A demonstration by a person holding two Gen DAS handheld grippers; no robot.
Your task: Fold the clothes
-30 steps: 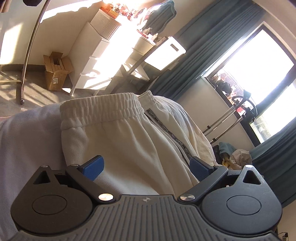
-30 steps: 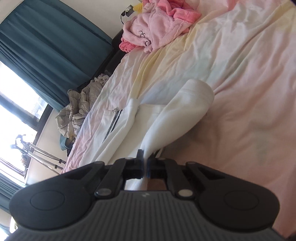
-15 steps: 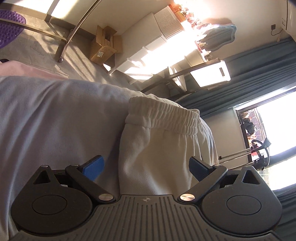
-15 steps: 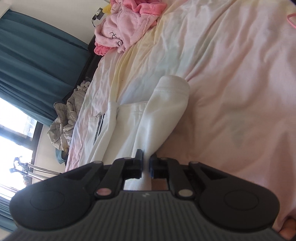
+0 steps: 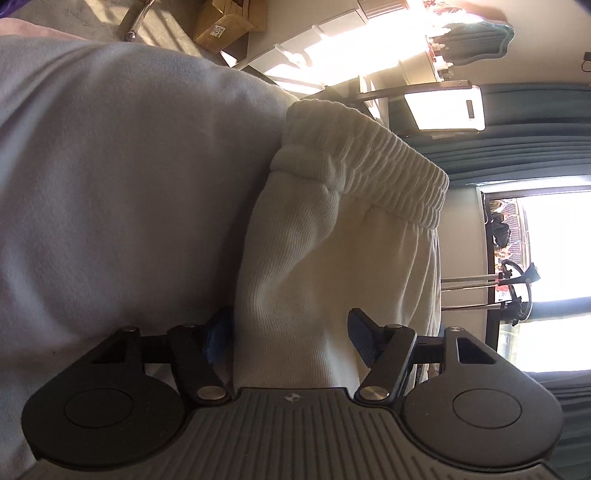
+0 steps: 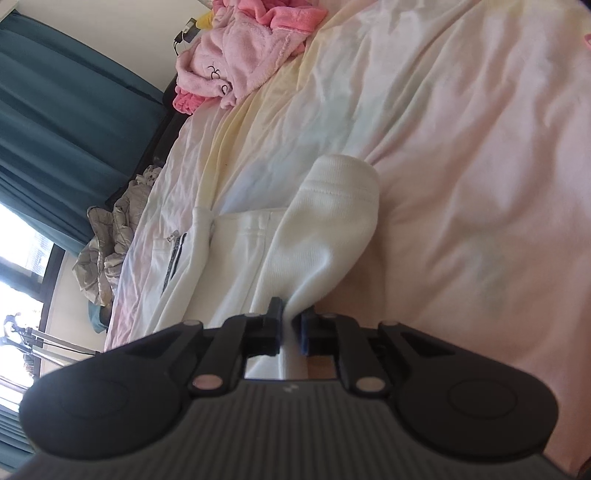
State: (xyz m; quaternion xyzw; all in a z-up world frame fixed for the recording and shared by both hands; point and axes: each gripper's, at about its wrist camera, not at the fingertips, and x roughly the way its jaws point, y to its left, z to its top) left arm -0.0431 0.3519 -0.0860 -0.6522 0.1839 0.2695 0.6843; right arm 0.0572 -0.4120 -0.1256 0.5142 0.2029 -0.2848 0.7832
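Note:
Cream sweatpants lie on the pale bed sheet, their ribbed elastic waistband at the far end. My left gripper sits low over the side edge of the pants. Its jaws are closing, with a thick fold of the cream cloth between the blue pads. In the right wrist view a trouser leg is folded over, hem away from me. My right gripper is shut on the near end of that leg.
A pink robe heap lies at the head of the bed, a grey garment pile beside teal curtains. Beyond the bed edge stand a cardboard box, white drawers and a metal frame by the window.
The left gripper rolled and sank toward the pants' side edge, and its jaws narrowed around a fold of cloth. The right gripper kept its hold on the leg and barely moved.

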